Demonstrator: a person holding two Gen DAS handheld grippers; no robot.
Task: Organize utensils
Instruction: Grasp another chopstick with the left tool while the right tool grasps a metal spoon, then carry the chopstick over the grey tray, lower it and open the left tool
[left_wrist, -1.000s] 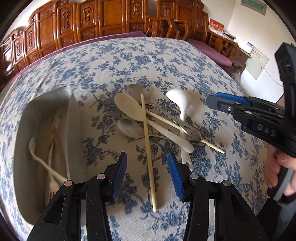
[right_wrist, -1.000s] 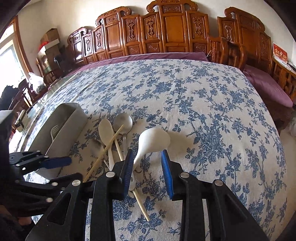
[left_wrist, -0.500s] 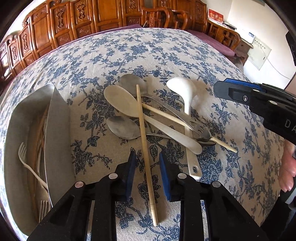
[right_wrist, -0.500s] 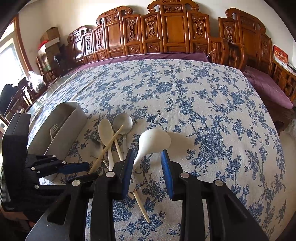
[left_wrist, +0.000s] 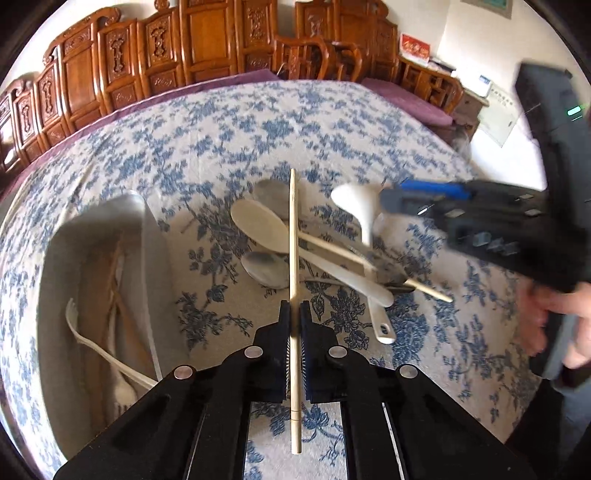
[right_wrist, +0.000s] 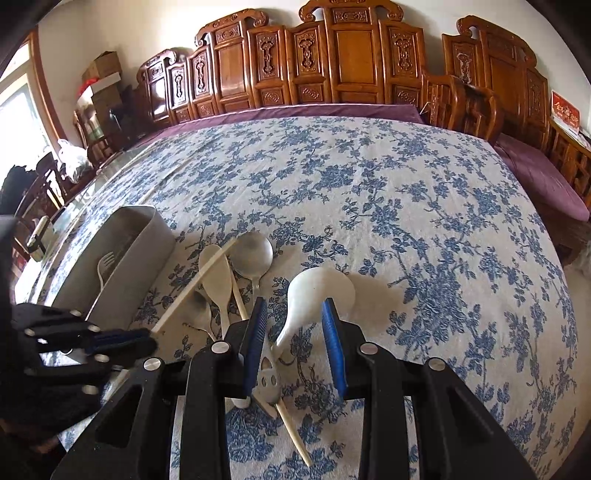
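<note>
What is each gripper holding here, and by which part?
The left gripper is shut on a wooden chopstick, toward its near end. The right gripper holds nothing; its jaws straddle the white spoon.

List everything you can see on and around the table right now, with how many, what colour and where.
chopsticks: two, pale wood; one clamped in the left gripper, one lying in the pile
white ladle: one, white, between the right gripper's fingers
pale spoon: one, cream, in the pile
metal spoons: two, silver, in the pile, one smaller
utensil box: one, grey, left of the pile
fork: at least one, white, in the box
tablecloth: one, white with blue flowers, covering the table
carved chairs: several, brown wood, behind the table
left gripper: black, shut on a chopstick
right gripper: black with blue pads, open around the ladle's handle
hand: one, on the right gripper's grip
</note>
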